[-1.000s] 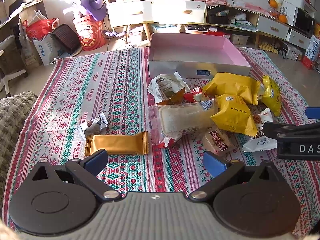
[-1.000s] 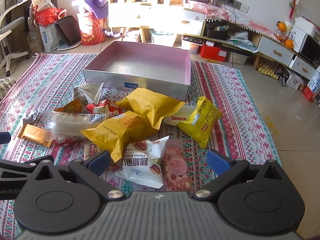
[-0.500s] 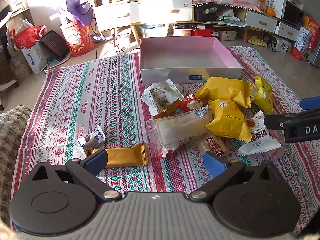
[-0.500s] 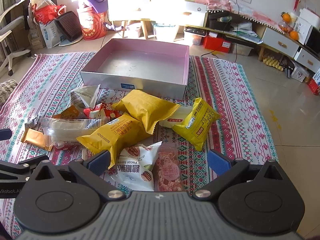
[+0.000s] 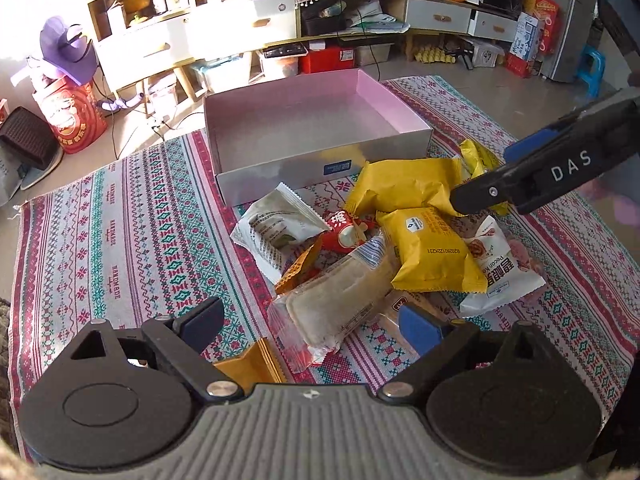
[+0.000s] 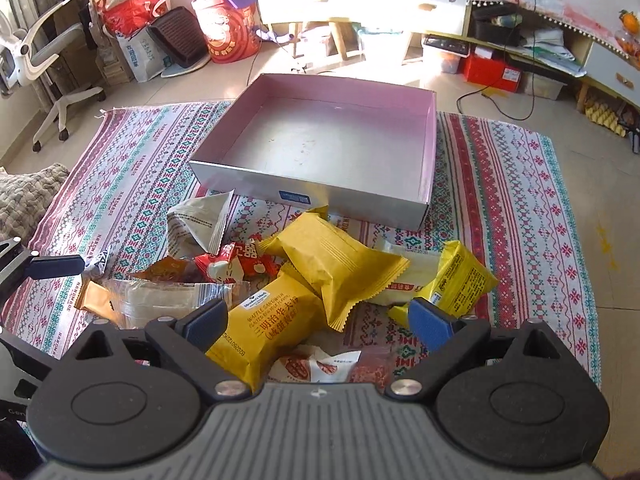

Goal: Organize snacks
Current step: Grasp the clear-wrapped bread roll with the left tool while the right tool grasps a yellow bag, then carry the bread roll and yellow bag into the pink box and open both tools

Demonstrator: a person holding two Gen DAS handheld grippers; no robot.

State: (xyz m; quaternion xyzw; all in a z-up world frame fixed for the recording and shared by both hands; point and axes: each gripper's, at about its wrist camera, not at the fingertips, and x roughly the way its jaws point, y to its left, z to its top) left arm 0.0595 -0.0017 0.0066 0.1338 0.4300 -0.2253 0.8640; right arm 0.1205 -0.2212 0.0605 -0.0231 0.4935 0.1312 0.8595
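A shallow box (image 5: 320, 168) (image 6: 320, 194), pink inside and silver outside, stands empty on the patterned cloth (image 5: 120, 220). A pile of snack packets lies in front of it. My left gripper (image 5: 312, 322) hovers over a clear-wrapped bread packet (image 5: 340, 300); its jaws are closing and the pads stand clear of the packet. My right gripper (image 6: 316, 324) is above a yellow waffle sandwich packet (image 6: 272, 324); its jaws are closing too, without pressing it. Another yellow packet (image 6: 336, 264) and a white pecan packet (image 5: 500, 268) lie close by. One of the right gripper's fingers (image 5: 560, 172) shows at the right of the left wrist view.
An orange bar (image 5: 248, 364) lies by the left gripper's left finger. A small red packet (image 6: 232, 264) and a grey-white packet (image 6: 200, 224) sit near the box. Cabinets (image 5: 240, 28), a red bucket (image 6: 232, 36) and an office chair (image 6: 48, 60) ring the cloth.
Both grippers have moved in over the pile, the left one rolling and shifting right. The bread packet and the waffle packet now lie between their jaws, which have narrowed slightly.
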